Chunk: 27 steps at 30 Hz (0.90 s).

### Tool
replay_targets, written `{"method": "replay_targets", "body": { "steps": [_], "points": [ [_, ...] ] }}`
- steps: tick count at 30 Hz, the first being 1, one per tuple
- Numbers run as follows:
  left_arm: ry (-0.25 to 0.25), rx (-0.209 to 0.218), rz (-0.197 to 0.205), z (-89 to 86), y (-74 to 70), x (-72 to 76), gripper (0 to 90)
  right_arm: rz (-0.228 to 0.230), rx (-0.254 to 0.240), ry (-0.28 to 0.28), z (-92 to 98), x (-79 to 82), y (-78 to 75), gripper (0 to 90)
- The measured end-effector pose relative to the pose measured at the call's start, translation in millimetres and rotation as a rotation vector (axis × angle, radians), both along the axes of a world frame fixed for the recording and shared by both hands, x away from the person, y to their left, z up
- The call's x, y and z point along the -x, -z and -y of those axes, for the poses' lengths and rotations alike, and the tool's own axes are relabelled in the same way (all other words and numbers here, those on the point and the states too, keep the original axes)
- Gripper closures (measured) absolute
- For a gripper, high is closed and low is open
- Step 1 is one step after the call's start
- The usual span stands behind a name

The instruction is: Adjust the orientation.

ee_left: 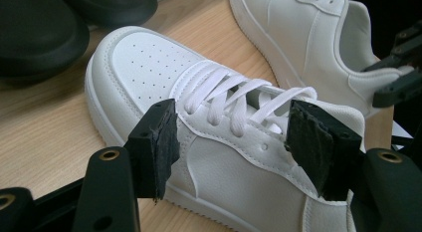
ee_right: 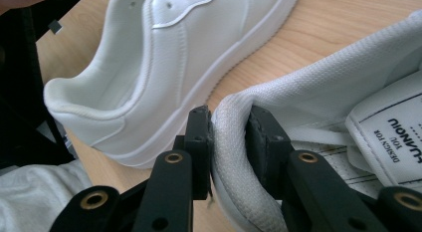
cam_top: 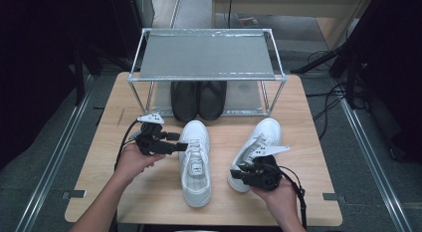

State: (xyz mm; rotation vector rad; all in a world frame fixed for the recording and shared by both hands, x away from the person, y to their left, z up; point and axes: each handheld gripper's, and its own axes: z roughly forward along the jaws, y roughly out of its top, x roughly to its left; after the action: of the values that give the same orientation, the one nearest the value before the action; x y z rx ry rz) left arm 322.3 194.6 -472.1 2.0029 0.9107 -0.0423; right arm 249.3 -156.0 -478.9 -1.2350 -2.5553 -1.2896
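Observation:
Two white sneakers lie on the wooden table [cam_top: 149,192]. My left gripper [cam_top: 180,142] is beside the left sneaker [cam_top: 195,167]. In the left gripper view, that gripper [ee_left: 234,137] is open, its jaws straddling the laced middle of the sneaker [ee_left: 149,67] without touching it. My right gripper [cam_top: 235,173] is at the heel end of the right sneaker [cam_top: 259,142]. The right gripper view has this gripper [ee_right: 229,137] shut on the sneaker's padded collar [ee_right: 318,87], one jaw inside and one outside. The left sneaker's heel [ee_right: 149,62] lies just beyond.
A metal rack [cam_top: 206,55] stands at the back of the table, with a pair of black shoes [cam_top: 198,100] on its lower shelf, just behind the left sneaker's toe. Bare wood stretches along the table's left and front. Cables lie on the floor at right.

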Motion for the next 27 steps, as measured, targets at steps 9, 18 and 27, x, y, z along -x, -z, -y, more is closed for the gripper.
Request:
{"method": "replay_targets", "body": {
  "steps": [9, 18, 27],
  "points": [
    [0.006, -0.004, -0.001, -0.2, 0.0, 0.2, 38.2, -0.004, -0.019, -0.029, -11.3, 5.4, 3.4, 69.8],
    [0.026, -0.027, -0.009, 1.3, 0.1, -0.1, 40.6, 0.065, -0.119, -0.029, 9.8, 5.1, -14.6, 63.5],
    [0.014, -0.007, -0.014, -4.2, -4.8, 0.1, 45.2, 0.091, -0.093, 0.068, 48.3, -8.8, -23.3, 70.1]
  ]
}}
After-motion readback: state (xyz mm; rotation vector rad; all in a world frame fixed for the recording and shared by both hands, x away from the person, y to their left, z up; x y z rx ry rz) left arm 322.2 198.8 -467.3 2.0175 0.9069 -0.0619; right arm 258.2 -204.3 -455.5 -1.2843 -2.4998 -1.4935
